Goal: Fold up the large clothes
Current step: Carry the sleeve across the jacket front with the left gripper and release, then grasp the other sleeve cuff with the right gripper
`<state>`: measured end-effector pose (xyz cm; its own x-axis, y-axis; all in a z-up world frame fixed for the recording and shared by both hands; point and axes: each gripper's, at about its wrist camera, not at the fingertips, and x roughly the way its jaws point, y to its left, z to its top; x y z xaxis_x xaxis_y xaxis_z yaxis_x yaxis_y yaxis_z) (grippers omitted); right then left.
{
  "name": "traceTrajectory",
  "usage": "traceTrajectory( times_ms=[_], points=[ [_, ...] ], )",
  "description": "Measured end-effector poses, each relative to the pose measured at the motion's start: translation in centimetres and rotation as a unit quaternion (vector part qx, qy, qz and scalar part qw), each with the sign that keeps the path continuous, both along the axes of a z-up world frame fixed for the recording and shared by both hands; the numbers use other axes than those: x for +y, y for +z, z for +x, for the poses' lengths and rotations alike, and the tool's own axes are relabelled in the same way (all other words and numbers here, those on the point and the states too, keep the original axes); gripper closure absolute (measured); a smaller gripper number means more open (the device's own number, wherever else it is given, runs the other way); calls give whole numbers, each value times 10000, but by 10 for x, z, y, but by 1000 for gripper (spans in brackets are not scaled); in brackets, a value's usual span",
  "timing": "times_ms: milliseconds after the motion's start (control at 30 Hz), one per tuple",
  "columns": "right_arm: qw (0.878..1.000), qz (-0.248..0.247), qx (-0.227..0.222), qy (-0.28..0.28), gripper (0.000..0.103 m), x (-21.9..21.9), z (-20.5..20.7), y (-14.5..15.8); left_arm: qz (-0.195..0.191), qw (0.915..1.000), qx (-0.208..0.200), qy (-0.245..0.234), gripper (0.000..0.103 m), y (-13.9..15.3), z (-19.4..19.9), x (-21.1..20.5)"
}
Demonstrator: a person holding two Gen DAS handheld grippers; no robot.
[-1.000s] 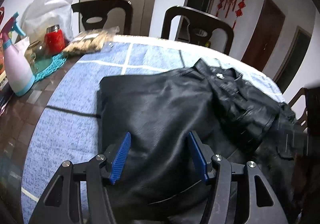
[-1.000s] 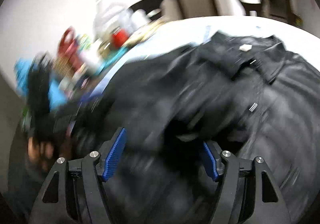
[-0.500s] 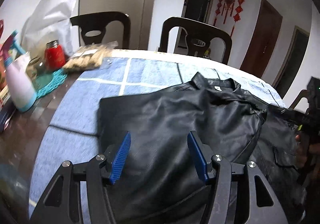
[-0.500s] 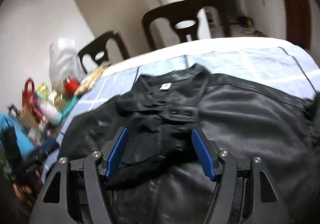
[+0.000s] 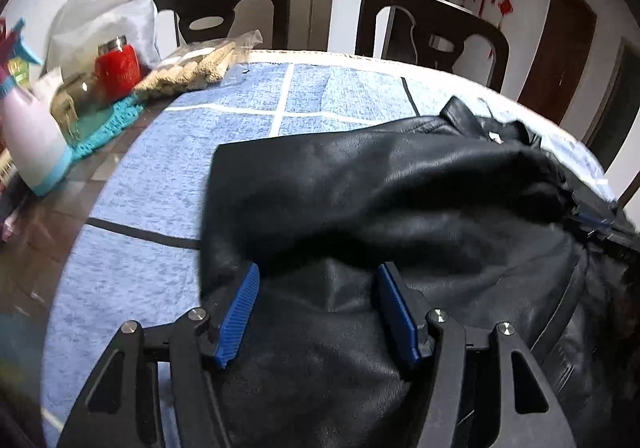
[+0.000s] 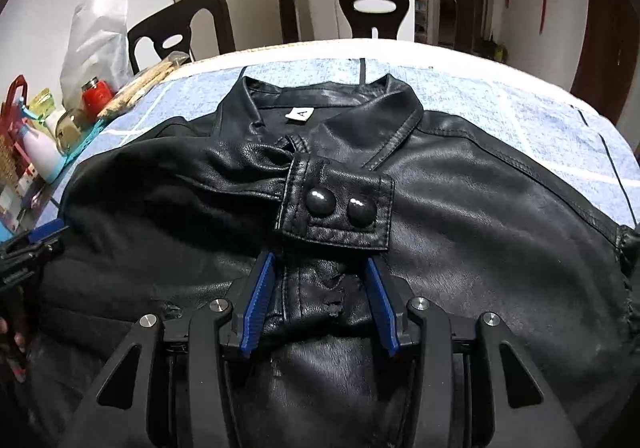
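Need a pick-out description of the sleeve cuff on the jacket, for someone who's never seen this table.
Start at the black leather jacket spread on the blue checked tablecloth. Below its collar, with the small white tag, one sleeve lies folded across the chest. The cuff ends that sleeve: a stitched band with two round glossy snaps side by side, the only ones visible.

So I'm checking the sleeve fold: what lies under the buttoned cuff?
The buttoned black leather cuff lies on the black leather jacket front, just below the collar. What the cuff covers, any zip or placket, is hidden.
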<state>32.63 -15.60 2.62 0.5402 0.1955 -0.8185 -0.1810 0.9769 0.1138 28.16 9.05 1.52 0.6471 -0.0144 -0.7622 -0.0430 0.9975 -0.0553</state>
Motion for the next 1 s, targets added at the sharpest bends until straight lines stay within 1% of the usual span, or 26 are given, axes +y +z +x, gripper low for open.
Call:
traceTrajectory(
  times_ms=[33, 100, 200, 233, 300, 367, 433, 500, 533, 567, 600, 633, 700, 733, 767, 800, 833, 867, 900, 933, 967, 1000],
  points=[
    [9999, 105, 71, -57, 57, -5, -4, 5, 40, 10000, -40, -19, 40, 5, -7, -1],
    [9989, 461, -68, -28, 55, -18, -21, 24, -118, 9996, -203, -148, 40, 18, -25, -1],
    [9987, 435, -240, -110, 54, -46, -47, 48, -127, 9989, -362, -253, 40, 39, -47, -4],
    [9984, 481, -264, -152, 49, -57, -56, 54, -124, 9984, -445, -316, 40, 47, -56, -7],
    [9962, 757, -291, -307, 41, -92, -77, 69, -135, 9975, -563, -408, 39, 58, -68, -12],
    [9923, 1000, -384, -616, 39, -130, -97, 79, -196, 9961, -678, -525, 36, 67, -80, -20],
    [9840, 1210, -508, -1202, 36, -184, -123, 85, -243, 9949, -732, -655, 35, 71, -87, -29],
    [9732, 1297, -564, -1812, 35, -232, -146, 82, -302, 9938, -735, -773, 34, 72, -91, -39],
    [9662, 1358, -545, -2123, 35, -254, -157, 78, -328, 9933, -724, -839, 34, 71, -93, -44],
    [9533, 1483, -465, -2591, 35, -287, -171, 71, -347, 9928, -712, -902, 34, 70, -94, -50],
    [9435, 1597, -413, -2875, 35, -307, -180, 66, -391, 9922, -706, -952, 34, 68, -96, -56],
    [9293, 1754, -374, -3230, 33, -334, -194, 59, -466, 9915, -692, -999, 34, 66, -97, -61],
    [9096, 1914, -296, -3676, 31, -367, -212, 47, -602, 9899, -644, -1107, 33, 61, -98, -72],
    [9036, 1940, -246, -3810, 31, -376, -216, 43, -633, 9892, -620, -1169, 33, 58, -98, -78],
    [8950, 2004, -162, -3982, 30, -388, -222, 36, -626, 9888, -589, -1218, 32, 55, -98, -84],
    [8850, 2178, -41, -4114, 29, -400, -226, 27, -599, 9889, -546, -1248, 32, 52, -97, -89],
    [8781, 2372, 73, -4155, 29, -407, -228, 20, -578, 9889, -497, -1275, 32, 48, -96, -93],
    [8671, 2745, 258, -4149, 29, -414, -227, 6, -571, 9889, -444, -1300, 32, 44, -95, -97],
    [8585, 2998, 369, -4144, 29, -419, -225, -2, -556, 9892, -364, -1304, 32, 40, -93, -100],
    [8491, 3250, 463, -4138, 29, -423, -223, -10, -533, 9897, -306, -1296, 32, 37, -92, -103],
    [8363, 3617, 518, -4088, 29, -427, -219, -20, -503, 9900, -255, -1293, 32, 33, -91, -105],
    [8281, 3852, 543, -4038, 29, -430, -216, -27, -463, 9903, -225, -1289, 32, 31, -91, -107]
  ],
)
